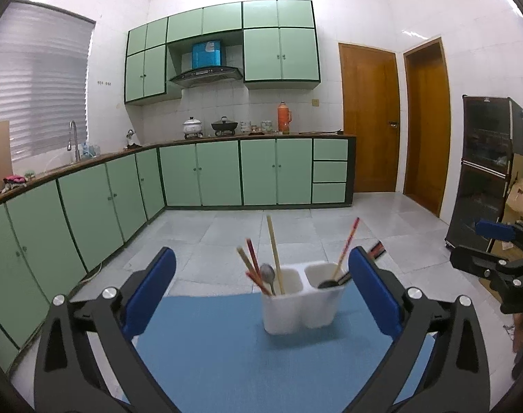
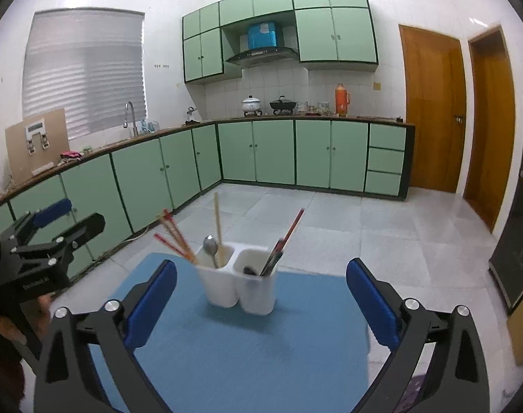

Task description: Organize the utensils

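1. Left gripper [image 1: 261,296] and right gripper [image 2: 261,296]: jaws spread wide, both empty.
2. White holder [image 1: 302,297] stands near the blue mat's [image 1: 206,351] far edge, holding chopsticks [image 1: 273,247] and a spoon [image 1: 267,275].
3. Advice: approach slowly and pinch one utensil high on its shaft.

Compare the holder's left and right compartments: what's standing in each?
The left compartment holds a silver spoon bowl-up and light wooden chopsticks; the right compartment holds a dark spoon sunk low and dark and red chopsticks. The left looks fuller. Both are white, part of one holder on the blue mat.
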### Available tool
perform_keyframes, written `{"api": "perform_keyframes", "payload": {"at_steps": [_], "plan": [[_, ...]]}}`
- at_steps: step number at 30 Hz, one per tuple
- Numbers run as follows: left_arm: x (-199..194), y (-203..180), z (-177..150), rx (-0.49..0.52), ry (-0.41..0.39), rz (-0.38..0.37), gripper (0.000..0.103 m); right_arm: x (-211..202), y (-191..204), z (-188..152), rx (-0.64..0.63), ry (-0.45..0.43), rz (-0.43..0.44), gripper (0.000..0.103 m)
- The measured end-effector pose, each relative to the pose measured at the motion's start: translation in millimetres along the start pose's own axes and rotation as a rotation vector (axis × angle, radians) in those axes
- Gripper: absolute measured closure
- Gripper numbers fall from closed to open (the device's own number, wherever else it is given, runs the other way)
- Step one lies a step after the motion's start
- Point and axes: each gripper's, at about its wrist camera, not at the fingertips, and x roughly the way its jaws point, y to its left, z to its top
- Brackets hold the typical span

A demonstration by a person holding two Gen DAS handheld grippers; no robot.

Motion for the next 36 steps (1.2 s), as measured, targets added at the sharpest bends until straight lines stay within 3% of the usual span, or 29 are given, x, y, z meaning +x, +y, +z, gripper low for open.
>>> {"api": "perform_keyframes", "payload": {"at_steps": [10,17,36], "plan": [[-34.3,-0.2,-21.1,-0.015,0.046,-0.013,0.005,-36.1,21.5,-33.5,0.018,-0.024,-0.019,0.006],[-48.1,2.9,-26.9,-0.037,0.051,-0.012,0.006,-49.0,29.8,-34.3,0.010,-0.038,-0.012,0.006],[-64.5,5.3,-43.4,-0.041,0.073,-0.002,0.006,-44.8,48.1,-51.6,0.001,-0.009,0.013,0.006]]}}
